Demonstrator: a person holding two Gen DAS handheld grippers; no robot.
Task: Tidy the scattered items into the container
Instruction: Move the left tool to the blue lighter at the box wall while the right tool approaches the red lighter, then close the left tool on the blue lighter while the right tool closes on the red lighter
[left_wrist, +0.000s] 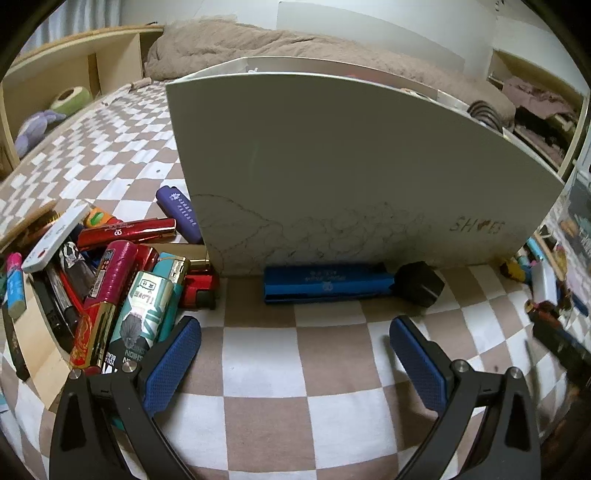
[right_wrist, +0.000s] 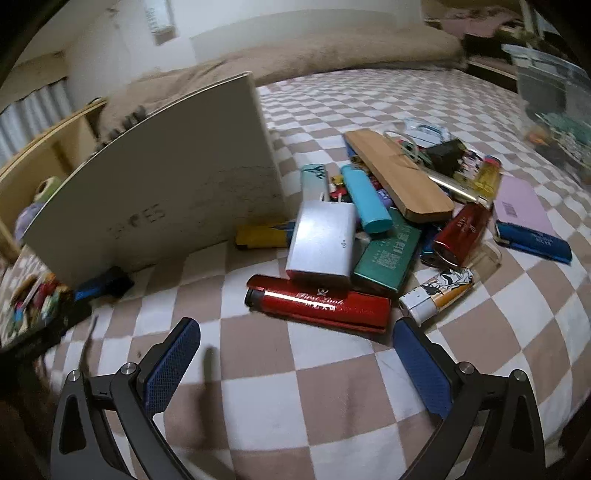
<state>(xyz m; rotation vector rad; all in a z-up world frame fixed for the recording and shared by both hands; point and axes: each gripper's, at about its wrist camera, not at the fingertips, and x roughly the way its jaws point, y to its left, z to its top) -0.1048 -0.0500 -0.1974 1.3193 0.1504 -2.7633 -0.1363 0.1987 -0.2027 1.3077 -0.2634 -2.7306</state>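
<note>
Both grippers empty, left gripper (left_wrist: 295, 354), right gripper (right_wrist: 297, 356), white box (left_wrist: 351, 173)

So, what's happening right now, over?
Both tongs open, empty. Lighter pile loose on bedsheet. White box upright; nothing blocking.

A bedroom in a home, to judge by the furnishings. Underfoot everywhere, a mattress under a brown-and-white checkered sheet (left_wrist: 295, 369), soft and faintly creased. Bunched along the far edge, a fuzzy beige blanket (left_wrist: 236, 44). To one side, open wooden shelving (left_wrist: 74, 55) with plush toys (left_wrist: 48, 118) tucked into a cubby. Behind that, a pale curtain (right_wrist: 33, 110) and plain white walls. Opposite, cluttered shelves (left_wrist: 535, 110) of folded cloth and oddments. Strewn on the bedding, everyday household bits: lighters (right_wrist: 321, 302), a white charger plug (right_wrist: 321, 240).
</note>
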